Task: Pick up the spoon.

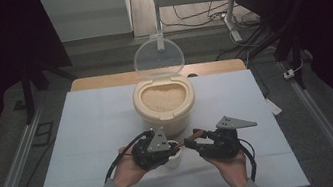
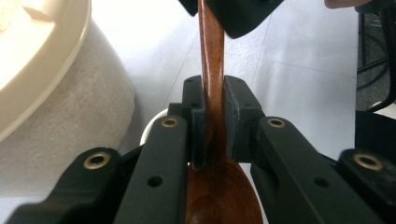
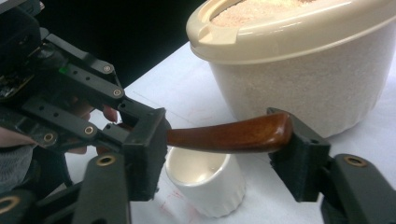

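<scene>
My left gripper (image 1: 175,147) clamped on one spoon (image 3: 229,135), right gripper (image 1: 190,143) wide around its handle, one cup (image 3: 205,184), one rice tub (image 1: 163,104).

No text, label, brand, number or sign can be read anywhere; the rice container (image 1: 165,105), the small white cup (image 3: 205,182) and the white table cover (image 1: 85,136) are all plain and unmarked

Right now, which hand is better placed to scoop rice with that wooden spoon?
Probably right. The right gripper has its jaws at the handle end of the wooden spoon, bowl free. The left gripper clamps the neck, crowding the rice tub.
</scene>
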`<state>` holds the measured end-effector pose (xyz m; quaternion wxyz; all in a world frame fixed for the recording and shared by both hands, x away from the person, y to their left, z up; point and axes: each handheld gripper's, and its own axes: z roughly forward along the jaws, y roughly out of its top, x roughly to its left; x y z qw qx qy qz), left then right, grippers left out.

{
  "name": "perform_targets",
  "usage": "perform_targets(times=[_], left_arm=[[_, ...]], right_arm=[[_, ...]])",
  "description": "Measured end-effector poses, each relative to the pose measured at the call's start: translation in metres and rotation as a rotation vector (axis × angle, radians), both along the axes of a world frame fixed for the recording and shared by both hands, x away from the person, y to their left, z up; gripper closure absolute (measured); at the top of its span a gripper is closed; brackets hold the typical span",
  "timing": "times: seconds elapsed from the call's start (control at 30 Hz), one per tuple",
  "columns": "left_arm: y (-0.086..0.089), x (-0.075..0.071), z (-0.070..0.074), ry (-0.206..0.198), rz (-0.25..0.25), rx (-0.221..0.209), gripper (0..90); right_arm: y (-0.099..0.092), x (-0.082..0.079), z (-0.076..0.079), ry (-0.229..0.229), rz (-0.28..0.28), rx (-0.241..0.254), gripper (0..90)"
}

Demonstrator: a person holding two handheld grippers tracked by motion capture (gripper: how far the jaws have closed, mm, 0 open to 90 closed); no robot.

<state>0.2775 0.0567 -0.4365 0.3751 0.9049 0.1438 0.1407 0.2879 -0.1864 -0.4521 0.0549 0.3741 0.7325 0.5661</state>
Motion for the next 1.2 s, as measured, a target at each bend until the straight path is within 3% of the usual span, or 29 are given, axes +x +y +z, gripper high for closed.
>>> perform_targets(times=[0.37, 0.8, 1.2], left_arm=[[-0.0017, -0.0042, 0.0015, -0.044, 0.004, 0.024, 79.5], [0.0015, -0.0057, 0.0045, -0.059, 0.003, 0.025, 79.7], [0.0001, -0.0067, 0.0033, -0.062, -0.005, 0.025, 79.5]], right_arm=[[-0.0002, -0.0027, 0.0024, -0.015, -0.003, 0.068, 60.9], [-0.0023, -0.0032, 0.0067, -0.042, 0.09, 0.183, 78.1], [-0.001, -0.0054, 0.0084, -0.089, 0.135, 0.2, 83.3]])
